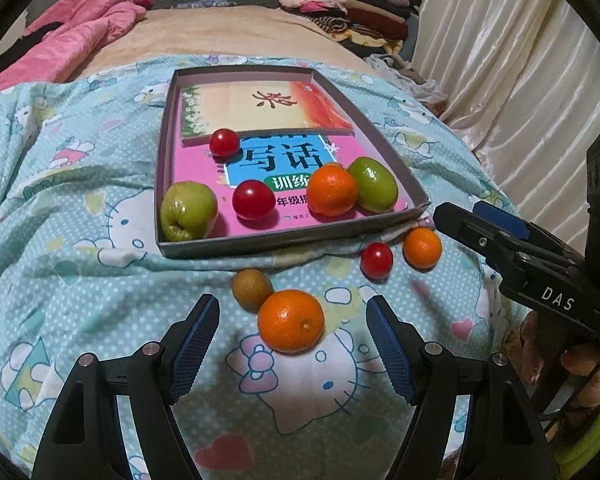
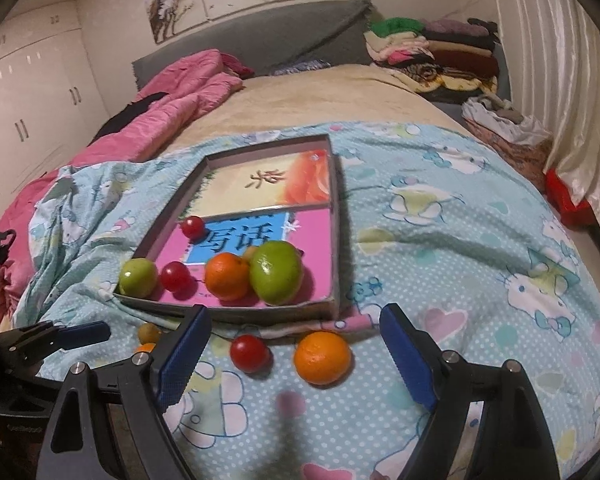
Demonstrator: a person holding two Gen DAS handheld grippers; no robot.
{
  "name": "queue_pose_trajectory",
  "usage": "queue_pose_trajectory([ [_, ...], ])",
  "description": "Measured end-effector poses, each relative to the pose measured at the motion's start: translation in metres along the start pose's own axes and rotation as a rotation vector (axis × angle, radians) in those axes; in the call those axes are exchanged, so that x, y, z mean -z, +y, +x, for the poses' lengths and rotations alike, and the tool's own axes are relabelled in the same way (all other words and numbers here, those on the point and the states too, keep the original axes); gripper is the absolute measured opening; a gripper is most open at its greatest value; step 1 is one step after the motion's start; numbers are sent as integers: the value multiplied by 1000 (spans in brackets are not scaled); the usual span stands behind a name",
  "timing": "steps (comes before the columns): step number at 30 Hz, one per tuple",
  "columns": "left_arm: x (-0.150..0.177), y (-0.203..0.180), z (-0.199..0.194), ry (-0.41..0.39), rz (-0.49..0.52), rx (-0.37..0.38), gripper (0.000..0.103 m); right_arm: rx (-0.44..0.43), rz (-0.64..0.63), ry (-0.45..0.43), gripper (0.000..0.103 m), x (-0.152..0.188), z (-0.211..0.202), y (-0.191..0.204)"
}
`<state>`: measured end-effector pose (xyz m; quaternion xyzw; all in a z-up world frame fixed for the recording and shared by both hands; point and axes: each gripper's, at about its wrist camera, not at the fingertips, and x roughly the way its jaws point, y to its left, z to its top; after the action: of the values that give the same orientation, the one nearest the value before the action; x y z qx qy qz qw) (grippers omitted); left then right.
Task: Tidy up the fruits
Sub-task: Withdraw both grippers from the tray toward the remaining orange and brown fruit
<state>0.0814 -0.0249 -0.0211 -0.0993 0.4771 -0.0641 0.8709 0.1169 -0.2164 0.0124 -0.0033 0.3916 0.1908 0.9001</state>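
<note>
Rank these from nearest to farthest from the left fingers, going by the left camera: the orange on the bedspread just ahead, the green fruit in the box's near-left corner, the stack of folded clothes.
1. Orange, on the bedspread between the left fingers.
2. Green fruit, in the box's near-left corner.
3. Folded clothes, at the far right of the bed.

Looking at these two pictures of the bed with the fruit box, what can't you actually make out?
- Pink book title: both views, fruit and the upper book cover it.
- Brown fruit and orange: right view, right tool finger hides them.
- Right tool's tips: left view, seen side-on.
- Person: only a hand, cut off by the edge.
</note>
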Motion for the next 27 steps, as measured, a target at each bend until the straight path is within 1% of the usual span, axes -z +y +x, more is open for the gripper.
queue_pose_trajectory([
  [5,3,0,5,24,-10,-2,77,22,2,15,86,2,2,-2],
  [13,5,1,16,76,-21,-7,77,68,15,81,86,8,15,-7],
  [17,8,0,22,90,-23,-1,77,73,39,123,84,12,24,-14],
  [19,8,-1,23,94,-21,2,77,65,45,141,76,14,27,-16],
  [20,8,-1,24,96,-19,1,77,55,49,153,73,15,30,-16],
  [22,8,-1,26,99,-21,4,77,51,49,178,64,16,35,-17],
  [27,8,1,29,105,-30,6,77,32,59,219,54,21,43,-17],
])
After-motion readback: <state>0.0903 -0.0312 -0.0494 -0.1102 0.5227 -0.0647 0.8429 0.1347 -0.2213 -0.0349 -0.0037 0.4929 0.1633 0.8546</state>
